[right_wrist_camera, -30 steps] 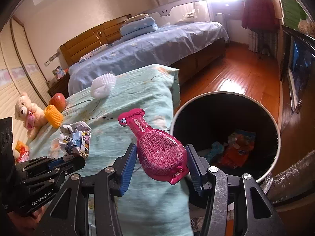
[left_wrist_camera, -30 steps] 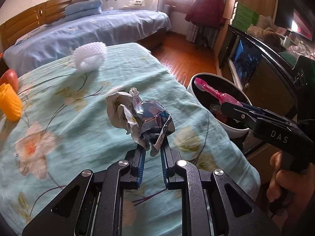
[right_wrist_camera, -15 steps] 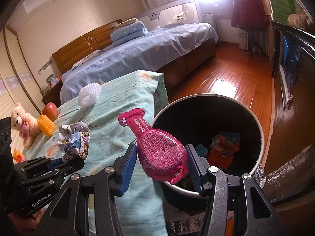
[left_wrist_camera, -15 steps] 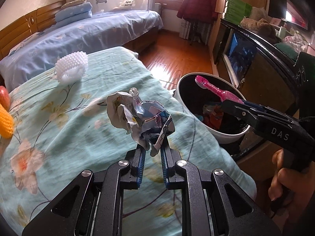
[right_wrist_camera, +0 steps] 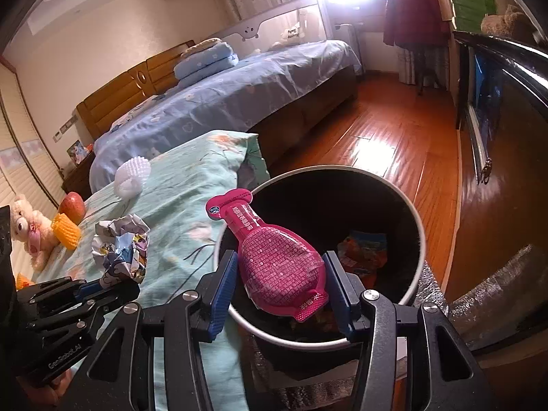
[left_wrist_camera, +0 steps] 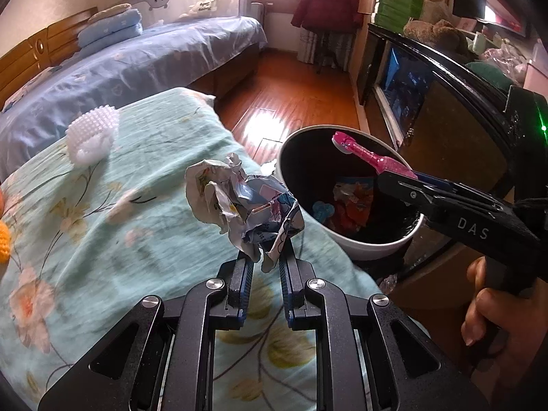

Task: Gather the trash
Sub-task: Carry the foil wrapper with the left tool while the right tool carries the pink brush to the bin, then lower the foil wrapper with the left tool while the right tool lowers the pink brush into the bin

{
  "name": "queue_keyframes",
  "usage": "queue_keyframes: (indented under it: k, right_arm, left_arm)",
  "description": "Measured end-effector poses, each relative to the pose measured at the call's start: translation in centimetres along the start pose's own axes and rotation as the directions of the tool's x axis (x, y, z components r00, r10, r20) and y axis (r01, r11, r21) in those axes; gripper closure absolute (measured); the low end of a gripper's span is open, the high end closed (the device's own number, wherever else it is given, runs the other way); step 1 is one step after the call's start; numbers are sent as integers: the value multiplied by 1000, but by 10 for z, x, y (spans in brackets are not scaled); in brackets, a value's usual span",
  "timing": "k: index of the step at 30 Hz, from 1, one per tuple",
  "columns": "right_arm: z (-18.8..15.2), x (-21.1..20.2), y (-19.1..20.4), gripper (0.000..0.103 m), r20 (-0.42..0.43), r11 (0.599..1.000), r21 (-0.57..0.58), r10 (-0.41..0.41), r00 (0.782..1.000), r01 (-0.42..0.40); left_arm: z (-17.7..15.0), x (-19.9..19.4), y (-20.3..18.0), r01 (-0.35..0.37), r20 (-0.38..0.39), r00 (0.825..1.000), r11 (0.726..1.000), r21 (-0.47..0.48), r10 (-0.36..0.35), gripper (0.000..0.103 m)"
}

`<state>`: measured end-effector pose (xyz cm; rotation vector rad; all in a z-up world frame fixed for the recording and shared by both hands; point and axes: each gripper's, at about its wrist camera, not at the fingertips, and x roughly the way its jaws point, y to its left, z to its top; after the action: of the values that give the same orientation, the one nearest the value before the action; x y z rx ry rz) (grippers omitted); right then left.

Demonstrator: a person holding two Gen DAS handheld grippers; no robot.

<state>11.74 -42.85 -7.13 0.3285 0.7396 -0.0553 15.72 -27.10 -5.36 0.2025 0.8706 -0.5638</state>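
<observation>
Trash bin point(right_wrist_camera: 419, 236) interior, right view clearest

A floral turquoise bedspread point(left_wrist_camera: 102, 205) is spread across the lower left. A white knobbed foam sleeve point(left_wrist_camera: 91, 133) is seen on it toward the upper left. At the left edge of the right wrist view, an apple point(right_wrist_camera: 72, 207), a yellow foam net point(right_wrist_camera: 66, 235) and a teddy bear point(right_wrist_camera: 29, 227) are grouped together. A dark red coat point(left_wrist_camera: 328, 1) is hung at top centre.

A home bedroom: a bed point(right_wrist_camera: 219, 102) with blue sheets and a wooden headboard point(right_wrist_camera: 113, 99), a folded quilt point(right_wrist_camera: 205, 63) on it, wooden floor point(right_wrist_camera: 394, 144) beside it, a coat point(right_wrist_camera: 414, 17) hanging beyond.
</observation>
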Motion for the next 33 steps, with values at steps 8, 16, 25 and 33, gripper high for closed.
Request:
queue_keyframes:
  k: [8, 16, 25, 33]
  right_arm:
    - [5, 6, -14, 52, -3, 1000, 19, -19, 1000, 20]
    - [10, 7, -25, 52, 0, 999, 31, -38, 999, 38]
    - [13, 13, -34, 52, -8, 998, 45, -50, 999, 50]
    - [19, 19, -40, 52, -15, 997, 45, -55, 998, 56]
  left_arm:
    - [11, 13, -13, 2, -11, 1000, 1000, 26, -2, 89]
    - [18, 20, -25, 14, -17, 1000, 999, 47, -13, 89]
    - [25, 28, -37, 32, -25, 999, 997, 69, -30, 89]
    - [30, 33, -41, 34, -30, 999, 997, 76, -32, 89]
